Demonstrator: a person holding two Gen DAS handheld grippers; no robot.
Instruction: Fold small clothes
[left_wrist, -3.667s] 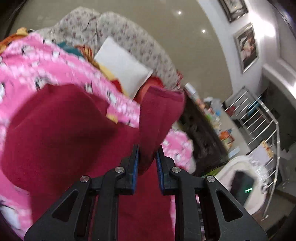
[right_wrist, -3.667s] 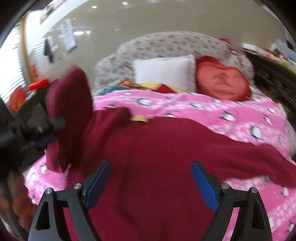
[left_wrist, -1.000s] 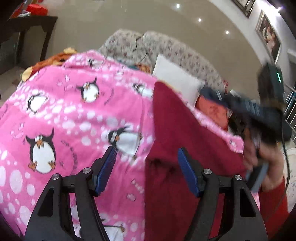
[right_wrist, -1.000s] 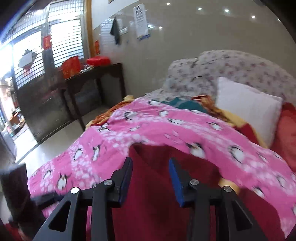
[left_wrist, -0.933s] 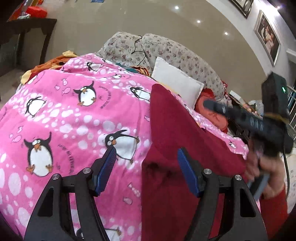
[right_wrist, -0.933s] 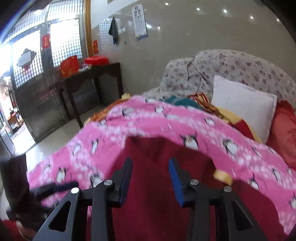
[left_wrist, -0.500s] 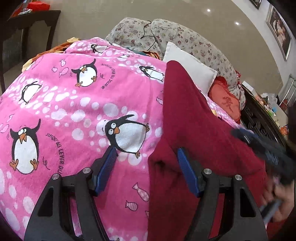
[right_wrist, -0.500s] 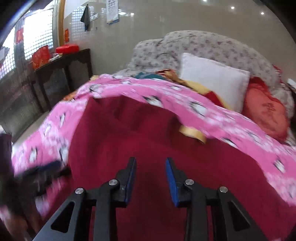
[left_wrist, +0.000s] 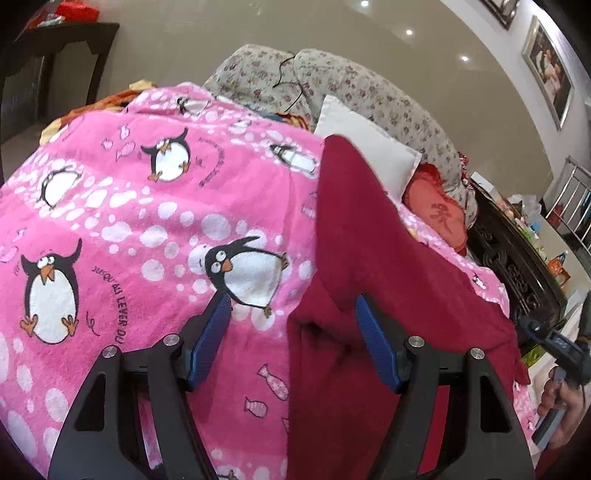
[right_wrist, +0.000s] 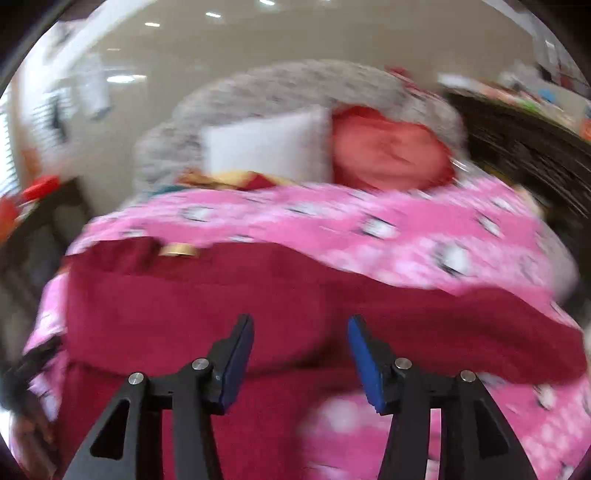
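Maroon knit fills most of what I see: the dark red sweater (left_wrist: 369, 258) lies spread on the pink penguin blanket (left_wrist: 129, 221) that covers the bed. My left gripper (left_wrist: 291, 328) hangs over the garment's left edge with its jaws standing wide and nothing pinched; its left blue pad sits over the blanket, just beside a penguin print, and its right pad over the sweater, so the cloth's edge and a small bunched fold run between the 2. Ahead of these jaws the sweater stretches away in a long strip toward the white pillow (left_wrist: 365, 147) and the red cushion (left_wrist: 439, 214).

My right gripper (right_wrist: 300, 350) has just been opening; its jaws stand apart over the sweater's body, with cloth below and between them but no pad pressing on it. That view is smeared by motion, so fine detail is lost. Beyond its jaws I make out a folded ridge of the sweater, then blanket, then the pillow and cushion against a floral headboard (left_wrist: 332, 85). At the far right of the left view, the person's hand (left_wrist: 561, 410) holds the other gripper's handle.
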